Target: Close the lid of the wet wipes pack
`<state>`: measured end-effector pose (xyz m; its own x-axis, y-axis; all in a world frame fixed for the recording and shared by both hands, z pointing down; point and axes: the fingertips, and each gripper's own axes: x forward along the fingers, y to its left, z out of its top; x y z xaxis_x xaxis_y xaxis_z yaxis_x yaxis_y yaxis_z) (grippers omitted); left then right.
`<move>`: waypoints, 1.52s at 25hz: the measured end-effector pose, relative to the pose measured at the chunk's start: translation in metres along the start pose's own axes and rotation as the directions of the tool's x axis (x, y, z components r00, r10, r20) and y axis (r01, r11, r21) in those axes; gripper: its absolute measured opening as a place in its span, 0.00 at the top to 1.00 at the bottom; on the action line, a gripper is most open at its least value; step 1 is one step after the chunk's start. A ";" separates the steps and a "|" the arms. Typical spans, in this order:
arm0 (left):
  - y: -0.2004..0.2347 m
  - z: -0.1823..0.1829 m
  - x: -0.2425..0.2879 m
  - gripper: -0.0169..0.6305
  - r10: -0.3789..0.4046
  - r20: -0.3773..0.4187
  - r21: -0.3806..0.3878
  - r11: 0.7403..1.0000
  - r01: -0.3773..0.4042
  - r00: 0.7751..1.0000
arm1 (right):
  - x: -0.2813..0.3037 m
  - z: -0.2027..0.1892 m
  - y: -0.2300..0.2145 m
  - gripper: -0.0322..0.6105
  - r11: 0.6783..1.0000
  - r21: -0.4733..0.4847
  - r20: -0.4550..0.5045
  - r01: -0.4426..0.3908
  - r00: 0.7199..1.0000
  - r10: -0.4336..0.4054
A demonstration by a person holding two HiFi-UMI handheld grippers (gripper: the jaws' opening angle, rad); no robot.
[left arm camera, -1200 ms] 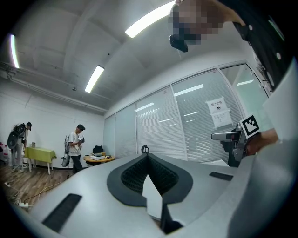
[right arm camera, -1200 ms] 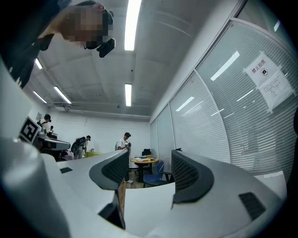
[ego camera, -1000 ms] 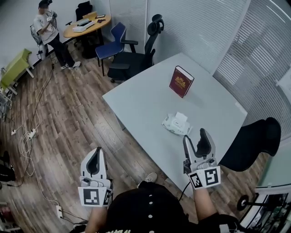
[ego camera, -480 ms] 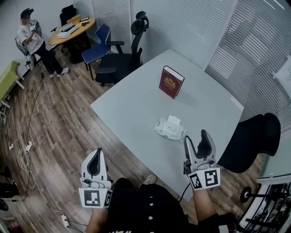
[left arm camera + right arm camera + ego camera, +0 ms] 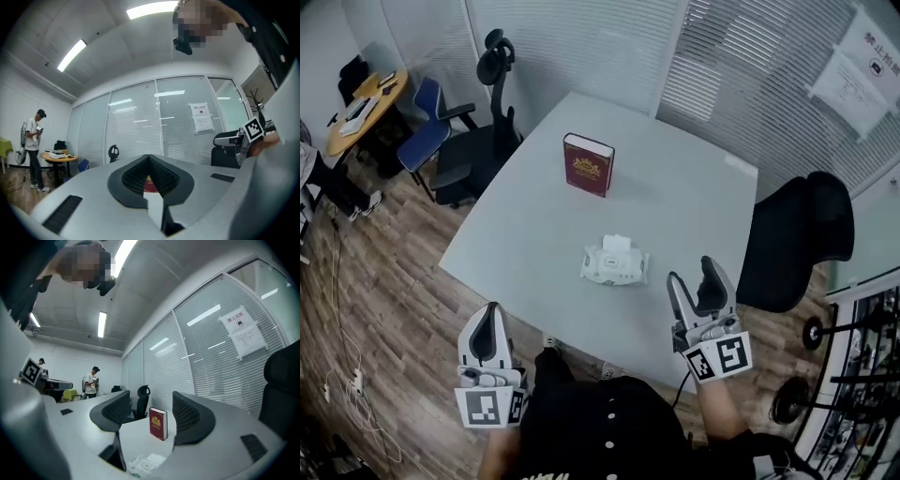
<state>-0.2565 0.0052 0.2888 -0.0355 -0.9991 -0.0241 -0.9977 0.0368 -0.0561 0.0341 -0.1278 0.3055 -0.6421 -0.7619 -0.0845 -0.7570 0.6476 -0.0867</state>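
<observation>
The left gripper (image 5: 492,314), held off the table (image 5: 675,187) edge, is pressed together and empty. The right gripper (image 5: 695,278), spread and empty, faces the wet wipes pack (image 5: 614,265).

- Left gripper view, lower centre: the book (image 5: 149,183) is almost wholly hidden behind the left gripper (image 5: 149,158), whose jaws meet; only a red sliver shows
- Right gripper view, bottom centre: the wet wipes pack (image 5: 146,466) is cut off by the frame edge and partly covered by the right gripper (image 5: 151,399)
- Head view, left edge: a person (image 5: 328,187) is cut off, only dark legs showing
- Head view, upper right: print on the notices (image 5: 855,73) is too small to read
</observation>
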 end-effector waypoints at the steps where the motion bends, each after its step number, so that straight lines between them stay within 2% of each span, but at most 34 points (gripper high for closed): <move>1: -0.001 0.000 0.012 0.96 -0.035 0.005 0.001 0.999 0.035 0.999 | -0.001 0.000 -0.003 0.51 1.000 -0.003 0.000 0.026 1.000 -0.026; 7: -0.007 -0.005 0.076 0.96 -0.219 -0.001 -0.017 0.976 0.219 0.976 | -0.007 0.003 -0.018 0.51 0.982 -0.024 -0.012 0.187 0.982 -0.187; 12: -0.022 -0.010 0.112 0.96 -0.347 -0.001 -0.031 0.938 0.347 0.938 | -0.018 0.000 -0.027 0.51 0.953 -0.027 -0.016 0.303 0.953 -0.303; 19: -0.036 -0.016 0.146 0.96 -0.475 -0.014 -0.047 0.880 0.474 0.880 | -0.025 -0.008 -0.027 0.51 0.921 -0.021 -0.043 0.388 0.920 -0.389; 24: -0.040 -0.024 0.161 0.96 -0.527 -0.039 -0.057 0.849 0.525 0.849 | -0.019 -0.023 -0.028 0.51 0.915 -0.003 -0.085 0.402 0.912 -0.401; 31: -0.043 -0.044 0.168 0.96 -0.548 -0.094 -0.080 0.836 0.543 0.831 | 0.001 -0.038 -0.034 0.51 0.928 0.002 -0.129 0.373 0.920 -0.369; 34: -0.046 -0.053 0.170 0.96 -0.552 -0.108 -0.084 0.834 0.545 0.827 | 0.012 -0.054 -0.040 0.51 0.941 0.024 -0.160 0.337 0.931 -0.329; 38: -0.042 -0.068 0.157 0.96 -0.533 -0.164 -0.113 0.846 0.521 0.830 | 0.028 -0.083 -0.043 0.51 0.964 0.083 -0.238 0.253 0.944 -0.227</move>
<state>-0.2239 -0.1546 0.3552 0.4927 -0.8526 0.1740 -0.8692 -0.4916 0.0529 0.0388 -0.1773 0.3896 -0.4630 -0.8688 0.1757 -0.8821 0.4324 -0.1868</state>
